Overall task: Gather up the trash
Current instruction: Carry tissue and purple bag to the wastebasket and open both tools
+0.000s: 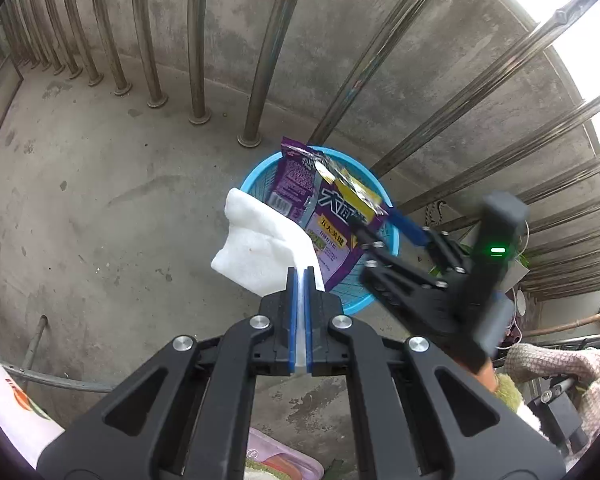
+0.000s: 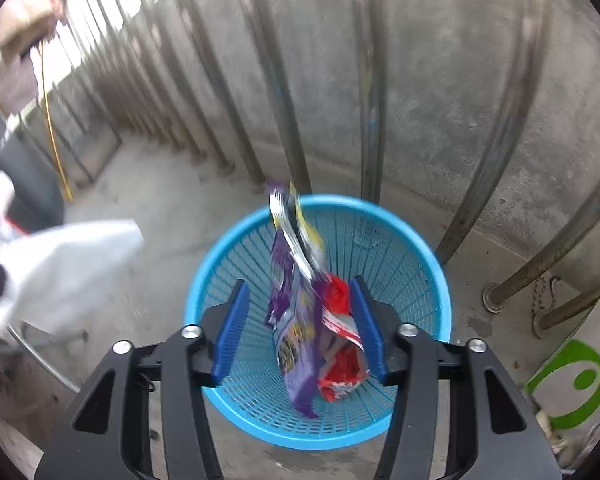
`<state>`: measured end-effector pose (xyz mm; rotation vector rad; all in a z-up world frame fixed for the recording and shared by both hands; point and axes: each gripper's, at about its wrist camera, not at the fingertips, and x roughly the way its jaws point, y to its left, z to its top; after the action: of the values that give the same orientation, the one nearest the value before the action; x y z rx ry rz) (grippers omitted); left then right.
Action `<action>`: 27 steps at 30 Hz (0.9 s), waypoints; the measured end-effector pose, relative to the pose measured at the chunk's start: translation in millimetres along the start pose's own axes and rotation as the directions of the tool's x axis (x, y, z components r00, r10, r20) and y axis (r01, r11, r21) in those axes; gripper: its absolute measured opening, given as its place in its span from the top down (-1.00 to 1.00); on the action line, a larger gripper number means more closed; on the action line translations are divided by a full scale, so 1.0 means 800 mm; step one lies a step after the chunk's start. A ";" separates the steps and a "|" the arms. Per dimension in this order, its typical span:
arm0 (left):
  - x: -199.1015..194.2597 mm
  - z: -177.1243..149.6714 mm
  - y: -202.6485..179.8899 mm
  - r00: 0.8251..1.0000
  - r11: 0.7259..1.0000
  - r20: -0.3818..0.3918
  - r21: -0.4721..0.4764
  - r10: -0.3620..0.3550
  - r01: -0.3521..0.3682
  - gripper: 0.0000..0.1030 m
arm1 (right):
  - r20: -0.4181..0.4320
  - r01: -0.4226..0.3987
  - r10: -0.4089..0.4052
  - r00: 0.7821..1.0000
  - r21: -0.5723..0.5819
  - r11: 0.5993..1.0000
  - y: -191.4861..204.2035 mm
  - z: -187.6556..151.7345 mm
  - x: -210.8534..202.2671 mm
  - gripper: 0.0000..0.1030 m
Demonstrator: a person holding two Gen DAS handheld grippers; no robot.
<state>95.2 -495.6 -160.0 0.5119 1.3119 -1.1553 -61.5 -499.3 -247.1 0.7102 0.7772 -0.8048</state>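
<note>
Left tool (image 1: pixel 300 280): clamped on white foam sheet (image 1: pixel 260 248).
Right tool (image 2: pixel 300 312): spread wide; purple snack wrapper (image 2: pixel 296 320) between its pads, over blue mesh basket (image 2: pixel 404 236).
Behind basket: steel railing bars (image 2: pixel 372 120), concrete wall (image 1: pixel 340 20).

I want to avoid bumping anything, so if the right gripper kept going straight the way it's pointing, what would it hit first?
Most likely the purple snack wrapper sitting between the open fingers of the right gripper, with a red wrapper beside it, then the blue mesh basket below. Depth is unclear.
</note>
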 end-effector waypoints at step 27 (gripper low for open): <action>-0.135 -0.030 -0.030 0.956 0.998 0.285 -0.037 0.065 -0.057 -0.52 | 0.152 -0.201 0.165 0.975 0.271 0.941 -0.002 -0.013 -0.136 -0.02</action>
<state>78.9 -446.4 -59.6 0.3471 1.0537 -1.1120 -116.3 -453.8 -164.3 0.9643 0.4743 -0.7912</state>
